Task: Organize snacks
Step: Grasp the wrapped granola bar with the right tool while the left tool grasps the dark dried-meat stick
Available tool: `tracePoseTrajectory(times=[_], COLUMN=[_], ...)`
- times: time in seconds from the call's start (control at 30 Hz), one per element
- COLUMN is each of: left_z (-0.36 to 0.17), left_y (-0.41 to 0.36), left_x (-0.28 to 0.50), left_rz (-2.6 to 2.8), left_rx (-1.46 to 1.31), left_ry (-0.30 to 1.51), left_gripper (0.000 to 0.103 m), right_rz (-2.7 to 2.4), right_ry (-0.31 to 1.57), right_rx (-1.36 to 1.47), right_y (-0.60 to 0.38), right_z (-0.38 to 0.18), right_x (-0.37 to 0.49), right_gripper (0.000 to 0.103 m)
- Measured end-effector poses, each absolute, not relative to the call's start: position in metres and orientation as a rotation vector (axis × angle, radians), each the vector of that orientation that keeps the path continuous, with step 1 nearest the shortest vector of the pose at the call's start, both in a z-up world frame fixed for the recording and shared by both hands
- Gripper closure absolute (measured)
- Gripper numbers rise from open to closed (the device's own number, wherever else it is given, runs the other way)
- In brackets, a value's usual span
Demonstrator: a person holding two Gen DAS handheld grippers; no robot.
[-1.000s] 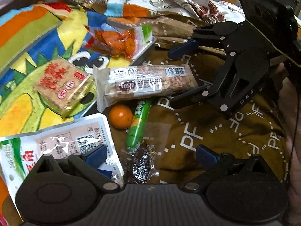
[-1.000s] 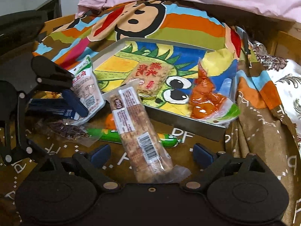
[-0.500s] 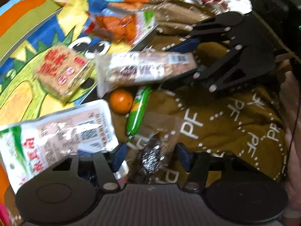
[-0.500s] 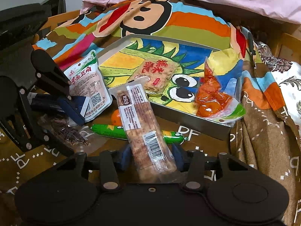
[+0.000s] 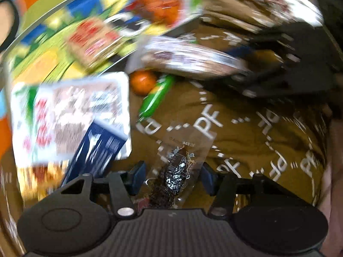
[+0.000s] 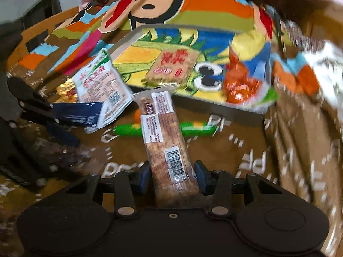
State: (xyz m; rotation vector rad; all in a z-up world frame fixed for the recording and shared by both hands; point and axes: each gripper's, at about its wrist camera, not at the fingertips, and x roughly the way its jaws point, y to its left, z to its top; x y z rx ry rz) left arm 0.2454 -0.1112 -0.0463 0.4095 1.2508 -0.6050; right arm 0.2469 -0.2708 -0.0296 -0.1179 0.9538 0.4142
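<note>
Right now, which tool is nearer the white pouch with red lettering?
Left. The left tool, clamped on the dark snack packet, sits beside the white pouch; the right tool, gripping the long cracker pack, is farther away.

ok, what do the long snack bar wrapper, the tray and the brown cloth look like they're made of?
Snack bar wrapper: thin clear plastic film, glossy; the bar shows through and a printed barcode sits on it.
Tray: probably metal; grey, straight thin walls, with a printed cartoon picture on its floor.
Brown cloth: soft woven or knit fabric, matte; it folds and wrinkles, with white printed letters.
</note>
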Motion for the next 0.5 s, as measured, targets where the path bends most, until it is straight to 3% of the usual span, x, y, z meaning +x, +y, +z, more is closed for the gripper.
tracePoseTrajectory(times=[0.07, 0.13, 0.2, 0.5], left_z=[-0.046, -0.045, -0.045, -0.056], left_y=[-0.107, -0.107, -0.108, -0.112], left_x=[0.243, 0.238, 0.233, 0.219], left_rz=[-0.531, -0.541, -0.567, -0.702], left_rx=[0.342, 0.329, 0.361, 0.601], left_ry=[1.265, 1.244, 1.220, 1.172], left_gripper=[0.041, 0.027, 0.020, 0.018], right_rz=[0.430, 0.437, 0.438, 0.459], right_ry=[0.961, 0.957, 0.951, 0.911], right_rx=[-0.101, -0.107, -0.121, -0.219], right_y=[-0.271, -0.270, -0.268, -0.256], right_z=[-0.028, -0.027, -0.027, -0.033], right_x=[0.240, 0.237, 0.237, 0.242], right_gripper=[0.055, 0.048, 0.045, 0.042])
